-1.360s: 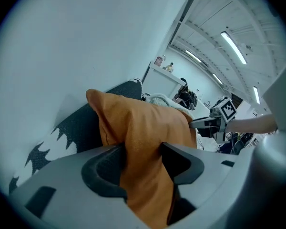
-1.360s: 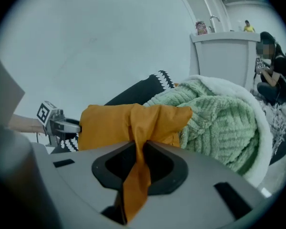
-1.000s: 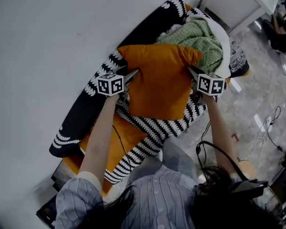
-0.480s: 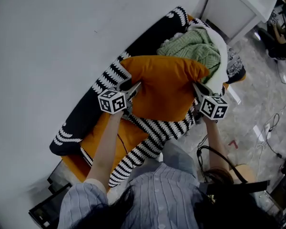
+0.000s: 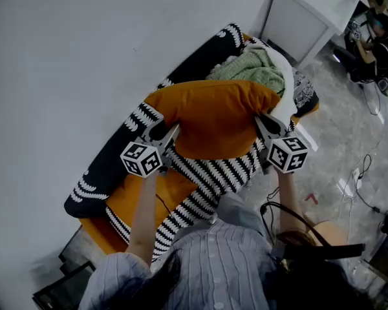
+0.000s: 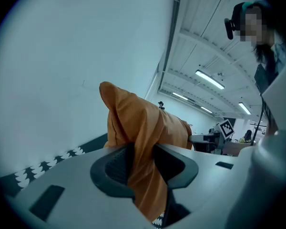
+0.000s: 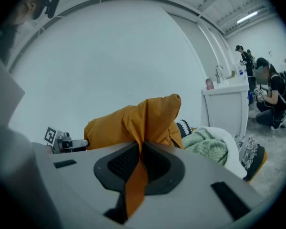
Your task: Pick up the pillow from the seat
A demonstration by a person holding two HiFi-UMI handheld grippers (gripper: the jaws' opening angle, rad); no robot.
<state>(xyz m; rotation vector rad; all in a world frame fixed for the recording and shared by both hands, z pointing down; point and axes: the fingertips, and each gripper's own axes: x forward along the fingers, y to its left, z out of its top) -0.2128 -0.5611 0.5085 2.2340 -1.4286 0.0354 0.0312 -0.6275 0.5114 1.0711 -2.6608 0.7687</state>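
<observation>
The orange pillow [image 5: 213,118] hangs in the air above the seat, stretched between my two grippers. My left gripper [image 5: 171,129] grips its left corner; its jaws have just been closing, and bunched orange fabric [image 6: 143,123] is pinched between the pads [image 6: 115,168]. My right gripper [image 5: 262,123] is shut on the right corner, where a thin fold of the pillow [image 7: 128,123] passes between its pads [image 7: 121,165]. Under the pillow lies the seat's black-and-white patterned throw [image 5: 213,173].
A green knitted blanket [image 5: 252,66] and white bedding are piled at the sofa's far end. An orange seat cushion [image 5: 149,192] shows at the near end. The grey wall runs along the left. A white cabinet [image 5: 304,11], a crouching person [image 5: 375,37] and floor cables [image 5: 355,179] are on the right.
Both grippers have risen together with the pillow, which has come up off the seat. More of the striped throw shows beneath it.
</observation>
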